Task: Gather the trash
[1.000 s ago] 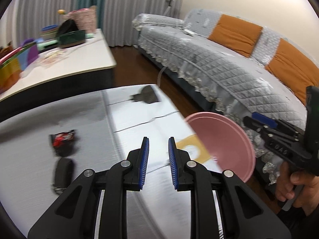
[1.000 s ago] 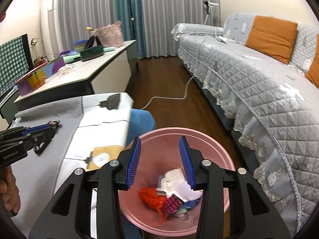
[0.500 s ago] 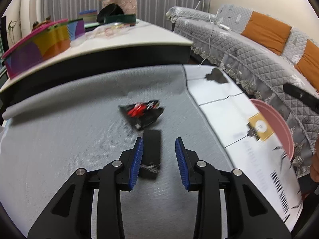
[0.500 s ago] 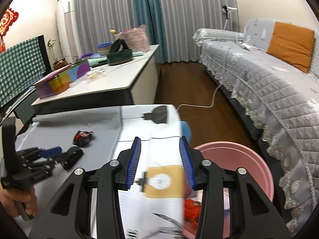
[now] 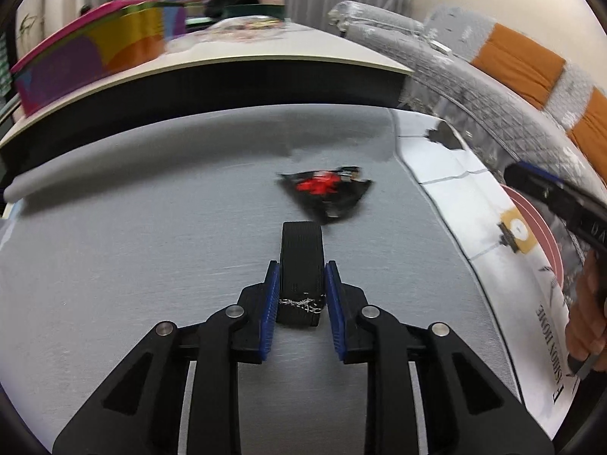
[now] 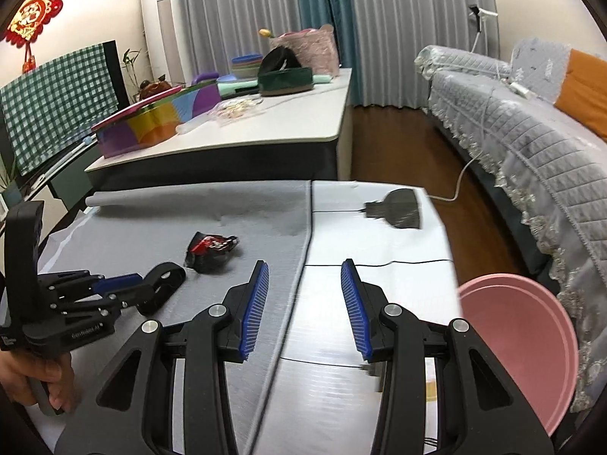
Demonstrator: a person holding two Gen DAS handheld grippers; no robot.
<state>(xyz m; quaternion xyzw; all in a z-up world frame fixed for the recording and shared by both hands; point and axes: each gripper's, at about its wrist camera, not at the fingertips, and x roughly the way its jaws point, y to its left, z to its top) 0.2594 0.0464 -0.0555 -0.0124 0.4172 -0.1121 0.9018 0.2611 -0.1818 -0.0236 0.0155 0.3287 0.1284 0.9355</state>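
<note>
Jaws of the left gripper [image 5: 301, 288] are closing around a flat black ribbed strip [image 5: 301, 261] lying on the grey mat [image 5: 132, 246], just before a crumpled black-and-red wrapper [image 5: 326, 193]. The right gripper [image 6: 305, 303] hangs apart and empty beside a pink plastic basin [image 6: 519, 349].

I see the low table [image 6: 341, 349] under a grey mat [image 6: 159, 227]; on the mat lie a black-and-red wrapper [image 5: 327, 194] and a black strap [image 5: 301, 261]
</note>
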